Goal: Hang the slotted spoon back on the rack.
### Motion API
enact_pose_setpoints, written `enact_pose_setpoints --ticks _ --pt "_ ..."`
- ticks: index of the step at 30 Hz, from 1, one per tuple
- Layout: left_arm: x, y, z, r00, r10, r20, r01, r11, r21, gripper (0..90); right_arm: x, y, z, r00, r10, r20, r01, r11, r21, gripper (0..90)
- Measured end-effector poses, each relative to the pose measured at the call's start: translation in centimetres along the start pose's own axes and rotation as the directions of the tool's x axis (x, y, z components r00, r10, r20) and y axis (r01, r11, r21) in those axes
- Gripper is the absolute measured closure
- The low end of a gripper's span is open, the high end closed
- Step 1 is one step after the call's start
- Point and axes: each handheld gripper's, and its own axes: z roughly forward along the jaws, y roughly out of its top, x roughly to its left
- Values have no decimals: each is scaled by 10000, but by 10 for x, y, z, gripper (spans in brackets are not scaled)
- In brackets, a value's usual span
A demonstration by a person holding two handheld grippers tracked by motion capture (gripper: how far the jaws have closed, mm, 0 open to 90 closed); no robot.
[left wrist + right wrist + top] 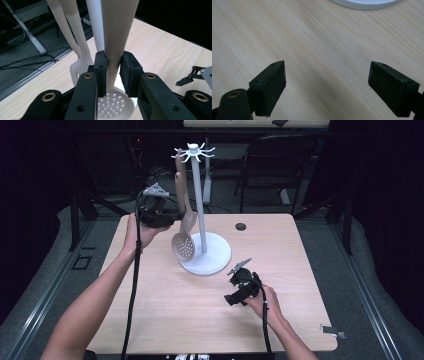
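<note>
Behind left tongs [113, 72], skimmer [112, 105] bowl (half hidden)

Dark room, black chair [276, 157], perhaps carpet [350, 270]

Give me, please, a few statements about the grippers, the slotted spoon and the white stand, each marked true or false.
1. The left gripper is shut on the handle of the slotted spoon. True.
2. The right gripper holds a fork. False: its jaws stand wide apart above the bare table with nothing between them.
3. The spoon lies flat on the table. False: it hangs roughly upright beside the pole of the white stand.
4. The spoon's bowl has holes in it. True.
</note>
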Motion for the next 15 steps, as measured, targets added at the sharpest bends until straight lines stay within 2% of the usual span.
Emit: enact_pose_setpoints --ticks 9,10,15 --pt "8 16 -3 9998 -195 -30 195 9998 -105 760 0 0 1 9999 113 -59 -114 9999 -128 141" --pt "8 17 -3 9998 -221 -27 220 9997 -112 760 0 0 0 10000 0 19 0 10000 3 141" --pt "12 22 -2 9996 -271 -126 271 9996 -53 760 -1 0 1 10000 -17 -18 17 10000 -41 141"
